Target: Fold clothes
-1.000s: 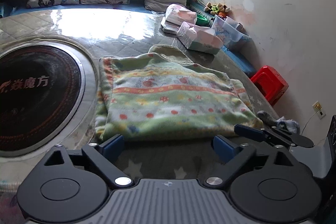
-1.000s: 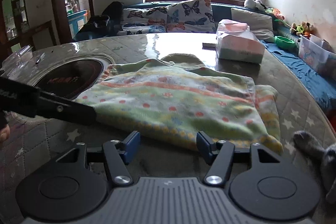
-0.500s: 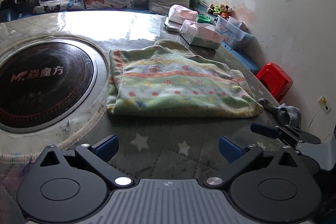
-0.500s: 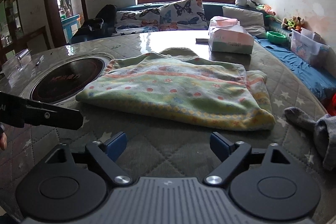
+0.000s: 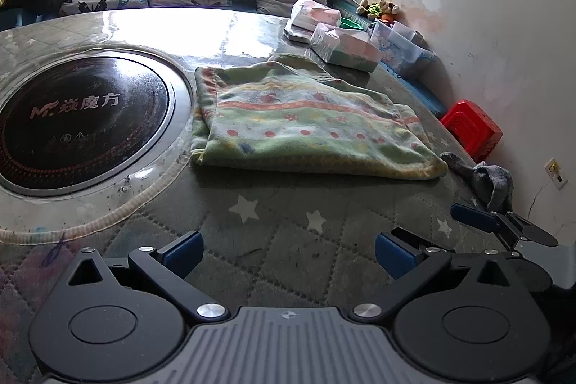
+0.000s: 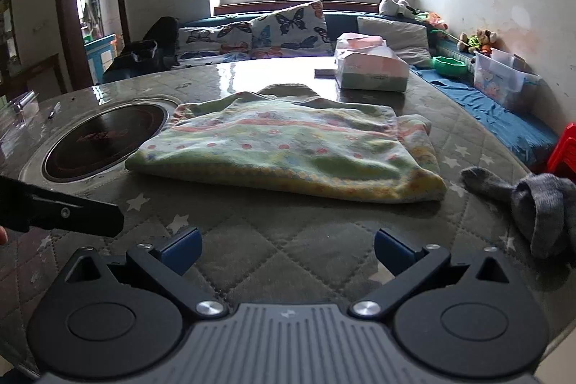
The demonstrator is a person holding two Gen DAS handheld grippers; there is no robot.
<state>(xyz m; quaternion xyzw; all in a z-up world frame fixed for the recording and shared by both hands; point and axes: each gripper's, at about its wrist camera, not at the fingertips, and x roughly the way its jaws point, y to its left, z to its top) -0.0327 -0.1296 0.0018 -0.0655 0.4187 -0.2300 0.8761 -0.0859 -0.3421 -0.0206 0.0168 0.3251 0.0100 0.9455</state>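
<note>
A folded green fleece garment (image 5: pixel 306 117) with red dots and orange stripes lies flat on the quilted star-print table cover (image 5: pixel 280 240). My left gripper (image 5: pixel 288 251) hovers open over bare cover, short of the garment's near edge. In the right wrist view the same garment (image 6: pixel 288 146) lies ahead. My right gripper (image 6: pixel 288 247) is just opening its jaws, with nothing between them. Each view catches the other tool: the right gripper (image 5: pixel 504 225) at the far right and the left gripper (image 6: pixel 72 211) at the left edge.
A round black hob (image 5: pixel 79 110) is set into the table left of the garment. A grey sock (image 6: pixel 540 200) lies to the right near the table edge. Tissue packs (image 5: pixel 345 45) stand behind the garment. A red stool (image 5: pixel 471 128) stands below by the wall.
Both grippers drew back from the garment's near edge toward the near side of the table. The right jaws spread wider. The garment stayed flat.
</note>
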